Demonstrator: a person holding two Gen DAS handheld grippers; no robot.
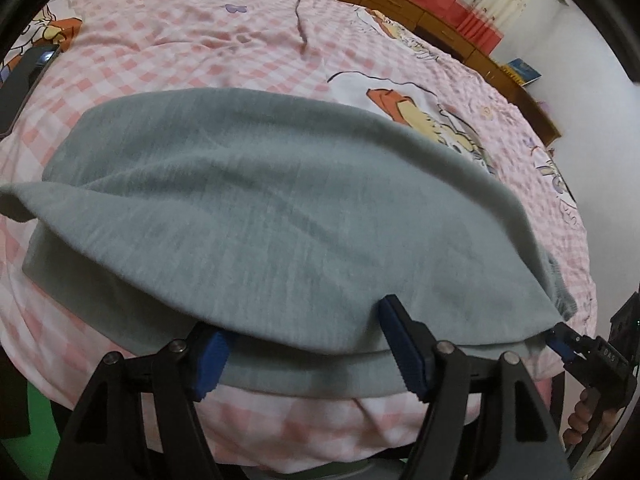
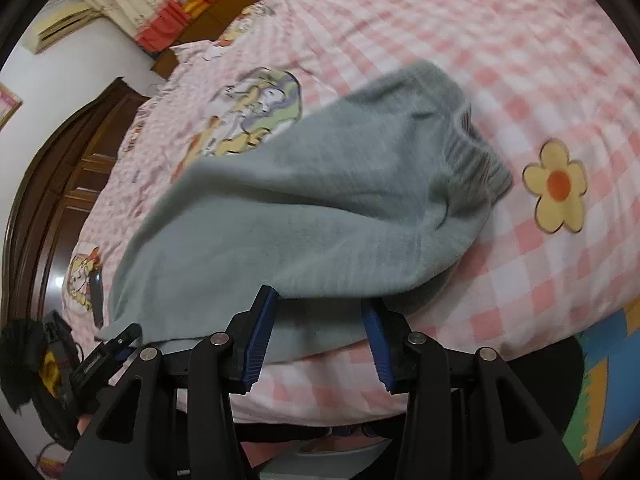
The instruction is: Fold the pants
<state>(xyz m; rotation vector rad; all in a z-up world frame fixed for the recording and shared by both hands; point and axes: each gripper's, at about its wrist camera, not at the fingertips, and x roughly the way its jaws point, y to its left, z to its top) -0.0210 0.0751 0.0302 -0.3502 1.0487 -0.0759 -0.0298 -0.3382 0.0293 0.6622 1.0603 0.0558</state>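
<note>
Grey-green pants [image 1: 260, 208] lie folded on a pink checked bedsheet [image 1: 180, 32]. The upper layer is doubled over towards me and its near edge drapes across my left gripper [image 1: 304, 328]. That gripper's blue pads [image 1: 400, 344] stand wide apart and do not press the cloth. In the right wrist view the ribbed waistband [image 2: 476, 160] lies at the far end of the pants [image 2: 304, 216]. The near edge hangs loosely between the spread pads of my right gripper [image 2: 318, 304]. Each gripper shows in the other's view, the right gripper [image 1: 568, 344] at one corner of the pants and the left gripper [image 2: 120, 344] at the other.
A dark phone [image 1: 28, 76] lies on the sheet to the left of the pants. Wooden drawers [image 1: 400, 0] and red-trimmed curtains [image 1: 480, 8] stand beyond the bed. A dark wooden door [image 2: 52, 184] is at the left of the right wrist view. The bed's near edge runs just under both grippers.
</note>
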